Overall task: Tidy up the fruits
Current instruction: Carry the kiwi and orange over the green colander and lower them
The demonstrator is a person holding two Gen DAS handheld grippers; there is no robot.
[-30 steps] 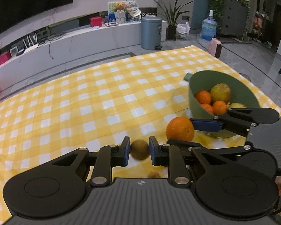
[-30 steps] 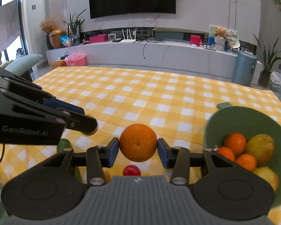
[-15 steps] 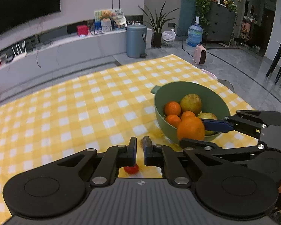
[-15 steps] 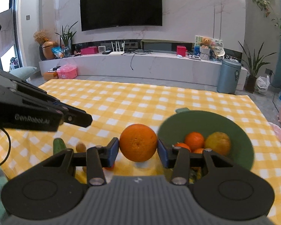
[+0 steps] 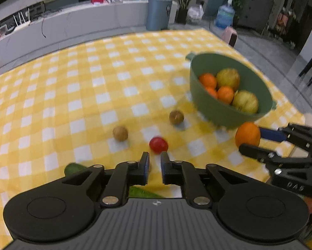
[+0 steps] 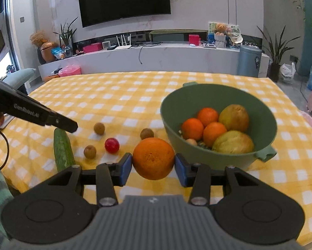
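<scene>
Fruit count: three small oranges plus two yellowish ones sat in the green bowl (image 6: pixel 218 102), center-right. Right gripper (image 6: pixel 154 167) squeezed one big orange (image 6: pixel 153 158); left gripper (image 5: pixel 155 167) was nearly closed, empty. Three brown fruits (image 6: pixel 99 128), one red (image 6: pixel 112 145), one cucumber (image 6: pixel 62 150) lower left.

Green bowl (image 6: pixel 218 106), yellow-white checked tablecloth (image 6: pixel 118 95)

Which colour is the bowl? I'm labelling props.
Green, a muted sage shade; the bowl shows best in the right wrist view.
</scene>
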